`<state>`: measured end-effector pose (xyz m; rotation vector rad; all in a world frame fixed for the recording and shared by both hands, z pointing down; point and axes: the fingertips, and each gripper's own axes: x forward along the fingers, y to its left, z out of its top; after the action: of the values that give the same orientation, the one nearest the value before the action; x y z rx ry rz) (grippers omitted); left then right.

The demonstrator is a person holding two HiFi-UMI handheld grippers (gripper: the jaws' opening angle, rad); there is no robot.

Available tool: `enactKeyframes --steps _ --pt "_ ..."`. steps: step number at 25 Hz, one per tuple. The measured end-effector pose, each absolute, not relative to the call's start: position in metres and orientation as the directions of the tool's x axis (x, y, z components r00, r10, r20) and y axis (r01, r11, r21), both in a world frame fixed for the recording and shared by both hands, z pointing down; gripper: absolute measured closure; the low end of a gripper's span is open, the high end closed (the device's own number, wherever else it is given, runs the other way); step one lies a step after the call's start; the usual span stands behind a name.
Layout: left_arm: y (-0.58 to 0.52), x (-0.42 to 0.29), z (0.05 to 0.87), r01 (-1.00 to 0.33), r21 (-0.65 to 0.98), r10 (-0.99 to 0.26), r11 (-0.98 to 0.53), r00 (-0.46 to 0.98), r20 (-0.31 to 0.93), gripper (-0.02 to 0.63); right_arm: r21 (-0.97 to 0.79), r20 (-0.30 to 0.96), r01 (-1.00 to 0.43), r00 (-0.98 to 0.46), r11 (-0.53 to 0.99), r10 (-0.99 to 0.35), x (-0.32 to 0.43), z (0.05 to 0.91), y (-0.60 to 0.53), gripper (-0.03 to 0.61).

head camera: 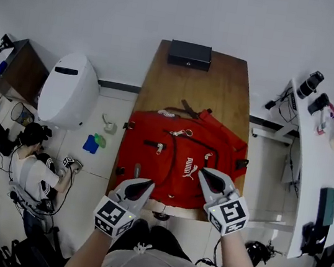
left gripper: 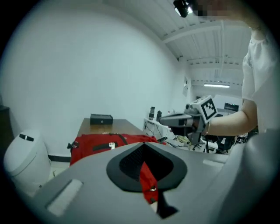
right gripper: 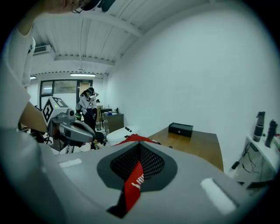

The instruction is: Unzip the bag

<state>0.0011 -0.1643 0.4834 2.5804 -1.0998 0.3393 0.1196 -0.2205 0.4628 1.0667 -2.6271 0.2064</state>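
Bag (head camera: 179, 157) lies red on the table's (head camera: 225, 82) near end; left tongs (head camera: 143, 185) and right tongs (head camera: 205, 174) hover over its near edge, both pinched together, empty. One should part, then pinch a zipper pull (head camera: 159, 149) squarely

Bag (head camera: 179, 157) on the table (head camera: 225, 82), box (head camera: 190, 55) behind it at the far edge
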Motion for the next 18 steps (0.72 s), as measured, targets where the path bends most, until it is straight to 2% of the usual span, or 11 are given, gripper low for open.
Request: enactKeyframes --steps 7,13,18 --pt "-0.098 -0.006 0.424 -0.721 0.129 -0.710 -0.681 0.693 0.127 0.607 -0.032 0.237 -0.790 -0.601 0.612 -0.764 0.137 0.439 -0.132 0.571" --pt "-0.022 -0.024 0.413 -0.706 0.084 -0.700 -0.704 0.709 0.088 0.607 0.009 0.188 -0.832 -0.543 0.554 -0.818 0.126 0.423 -0.051 0.571" --pt "0.043 -0.035 0.390 -0.685 -0.087 -0.690 -0.724 0.721 0.067 0.607 0.008 0.136 -0.843 -0.532 0.538 -0.836 0.107 0.411 0.012 0.571"
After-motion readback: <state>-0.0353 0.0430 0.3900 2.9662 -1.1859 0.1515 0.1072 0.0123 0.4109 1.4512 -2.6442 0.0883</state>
